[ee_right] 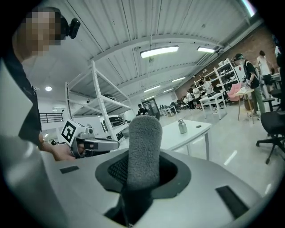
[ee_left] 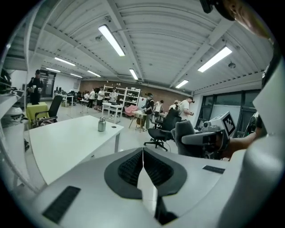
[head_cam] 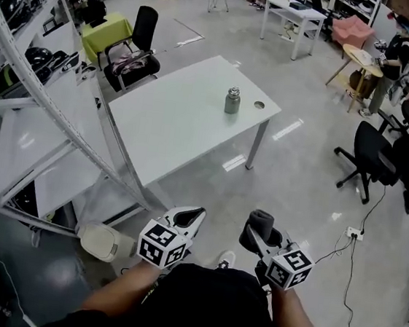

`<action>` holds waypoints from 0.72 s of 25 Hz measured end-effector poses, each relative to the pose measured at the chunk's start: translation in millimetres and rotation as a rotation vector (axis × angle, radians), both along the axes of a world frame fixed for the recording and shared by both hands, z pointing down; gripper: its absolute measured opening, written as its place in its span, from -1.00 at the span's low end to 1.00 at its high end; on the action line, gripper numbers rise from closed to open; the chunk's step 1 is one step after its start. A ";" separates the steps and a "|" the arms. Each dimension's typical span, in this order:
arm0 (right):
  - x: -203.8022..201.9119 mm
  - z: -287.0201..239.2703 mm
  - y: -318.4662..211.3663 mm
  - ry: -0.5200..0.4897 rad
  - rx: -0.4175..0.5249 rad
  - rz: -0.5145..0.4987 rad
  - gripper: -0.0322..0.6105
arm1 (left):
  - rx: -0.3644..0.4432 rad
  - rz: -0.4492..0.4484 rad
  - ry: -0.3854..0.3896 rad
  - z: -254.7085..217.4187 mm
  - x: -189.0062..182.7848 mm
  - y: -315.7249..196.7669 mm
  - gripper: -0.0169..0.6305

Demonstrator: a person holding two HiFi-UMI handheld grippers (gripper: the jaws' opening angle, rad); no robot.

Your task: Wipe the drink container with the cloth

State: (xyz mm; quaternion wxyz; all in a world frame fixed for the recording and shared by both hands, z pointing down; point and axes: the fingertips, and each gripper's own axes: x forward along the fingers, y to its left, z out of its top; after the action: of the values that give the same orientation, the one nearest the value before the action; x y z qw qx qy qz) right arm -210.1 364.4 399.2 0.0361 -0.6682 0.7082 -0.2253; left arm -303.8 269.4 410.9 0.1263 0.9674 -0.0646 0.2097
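Two grippers are held low, near the person's body, well apart from the white table (head_cam: 167, 122) that stands farther off. The left gripper (head_cam: 194, 216) is closed, with nothing between its jaws. The right gripper (head_cam: 256, 235) is clamped on a rolled grey cloth (ee_right: 143, 147), which stands up out of the jaws.

Several things could go wrong from here, it is judged. The drink container (head_cam: 232, 101) stands alone near the far right corner of the table, not far from the edge and just beside a round opening (head_cam: 259, 105) in the top. If it is pressed by the cloth without being steadied, it may be tipped over or pushed off. While the left jaws are closed, no steadying hold can be taken. The cloth is gripped only at its lower part, so it could be dragged loose by a hard wipe.

The container is seen as a small, squat, silver-grey metal flask, upright, with a narrower cap on top. Its surface looks smooth and is likely slippery. Any dirt on it is too small to be made out.
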 end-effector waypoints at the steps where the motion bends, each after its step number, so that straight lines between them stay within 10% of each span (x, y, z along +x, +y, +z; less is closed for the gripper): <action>1: 11.1 -3.1 -3.1 -0.001 0.010 -0.007 -0.56 | 0.000 -0.005 -0.013 1.8 11.5 -2.7 -0.90; 18: 116.5 7.1 -23.9 -0.036 0.009 -0.015 -0.56 | 0.036 -0.027 -0.040 -4.6 111.8 -33.5 -0.90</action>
State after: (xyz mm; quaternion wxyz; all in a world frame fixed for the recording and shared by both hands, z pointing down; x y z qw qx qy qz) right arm -93.6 340.6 406.3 0.0500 -0.6585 0.7133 -0.2345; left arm -192.0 235.9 406.3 0.1102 0.9642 -0.0837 0.2262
